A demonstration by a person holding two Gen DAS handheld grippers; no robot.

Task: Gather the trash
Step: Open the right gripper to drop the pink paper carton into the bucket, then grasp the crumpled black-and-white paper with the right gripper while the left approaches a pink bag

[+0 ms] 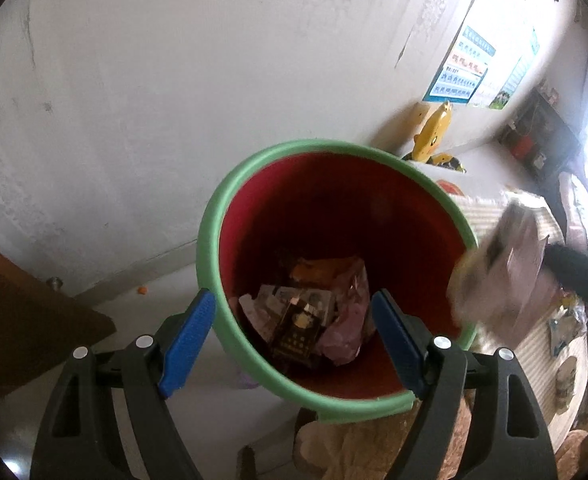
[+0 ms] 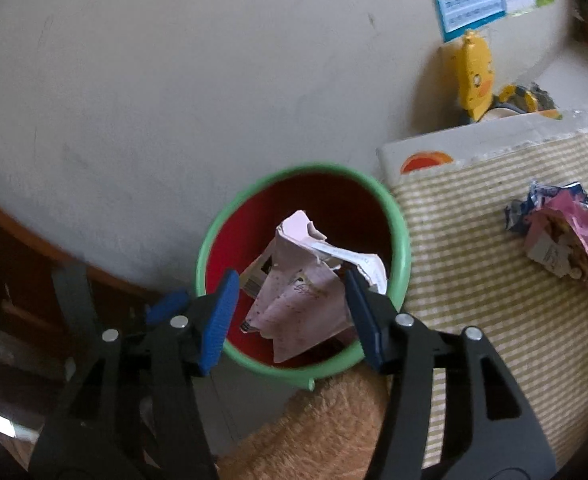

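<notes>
A red bin with a green rim (image 1: 229,200) stands below a white wall; it also shows in the right wrist view (image 2: 402,236). Several wrappers (image 1: 306,320) lie at its bottom. My left gripper (image 1: 294,336) is open and empty, its jaws wide apart over the bin's near rim. My right gripper (image 2: 289,316) is open above the bin, with a crumpled pink paper wrapper (image 2: 298,292) between its jaws; the wrapper looks loose over the bin's mouth. In the left wrist view that wrapper (image 1: 506,268) is blurred at the bin's right rim.
A striped green-and-white cloth surface (image 2: 474,280) lies right of the bin, with a pink snack bag (image 2: 570,244) and a blue wrapper (image 2: 522,208) on it. A yellow duck toy (image 2: 474,72) stands by the wall. A brown wooden board (image 1: 21,312) is at left.
</notes>
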